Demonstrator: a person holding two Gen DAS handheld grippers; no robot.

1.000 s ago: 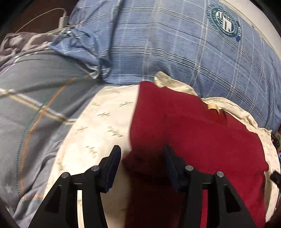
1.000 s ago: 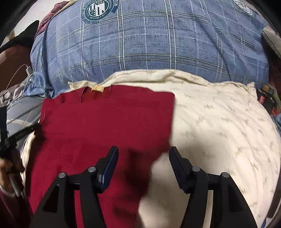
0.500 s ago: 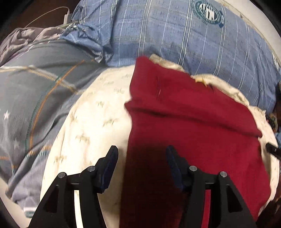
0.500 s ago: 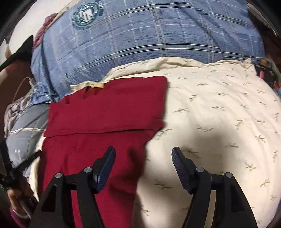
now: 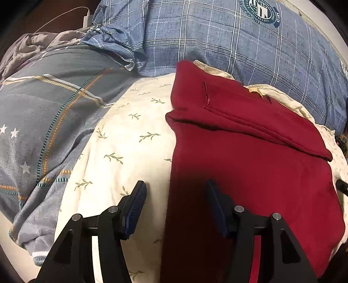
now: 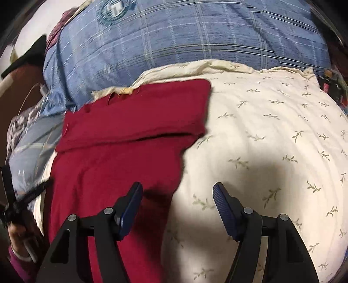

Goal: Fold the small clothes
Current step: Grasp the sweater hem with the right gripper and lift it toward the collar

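Observation:
A dark red garment [image 5: 250, 156] lies flat on a cream leaf-print pillow [image 5: 130, 141], with its far part folded over toward me into a flap. It also shows in the right wrist view [image 6: 121, 152] on the same pillow [image 6: 271, 135]. My left gripper [image 5: 176, 191] is open and empty, above the garment's near left edge. My right gripper [image 6: 177, 193] is open and empty, above the garment's near right edge. The left gripper's tip [image 6: 32, 193] shows at the left of the right wrist view.
A blue plaid pillow [image 5: 217, 39] lies behind the cream one. A grey striped quilt [image 5: 43, 108] lies to the left. A white charger and cable [image 5: 87, 17] sit at the far left. The holder's hand [image 6: 19, 237] is at the lower left.
Both grippers have pulled back toward me and away from the folded flap, staying open. The flap now lies folded over and let go.

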